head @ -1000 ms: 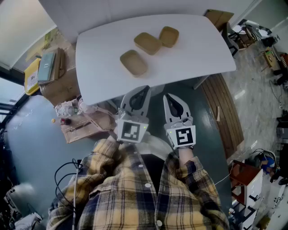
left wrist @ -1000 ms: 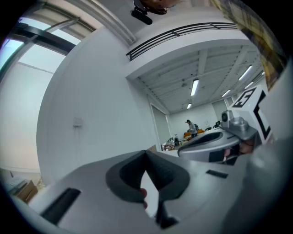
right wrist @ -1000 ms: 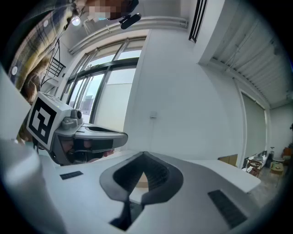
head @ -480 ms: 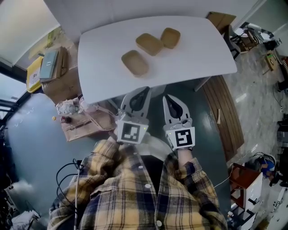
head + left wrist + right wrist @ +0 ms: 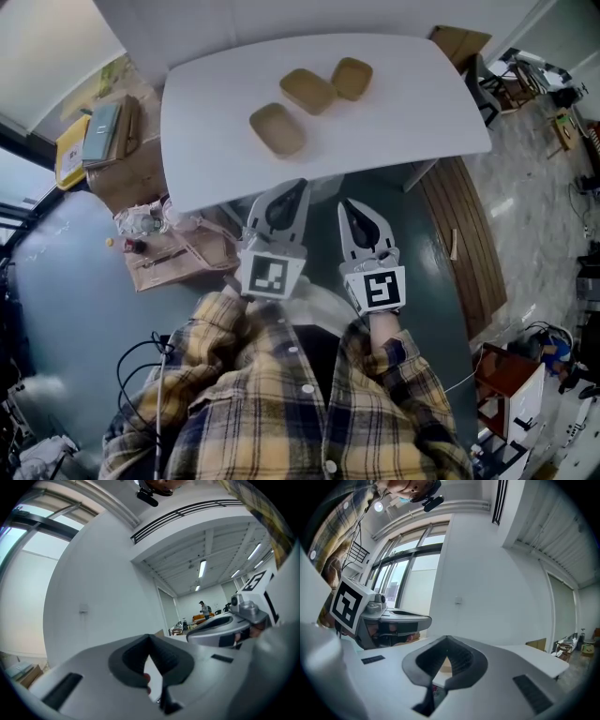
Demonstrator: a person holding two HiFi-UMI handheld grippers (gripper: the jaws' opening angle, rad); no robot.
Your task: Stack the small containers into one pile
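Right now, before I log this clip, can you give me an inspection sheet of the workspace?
Surface: white table, holding only the containers.
Job's things: three tan containers, near one, middle one, far one; none stacked.
Clutter: cardboard box with books and plastic wrapping, on the floor to the left.
Grippers: left gripper and right gripper both shut, empty, at the table's near edge.
Cables: black cable beside the person's shirt.
Surroundings: wooden board on the floor to the right; distant person in the hall.
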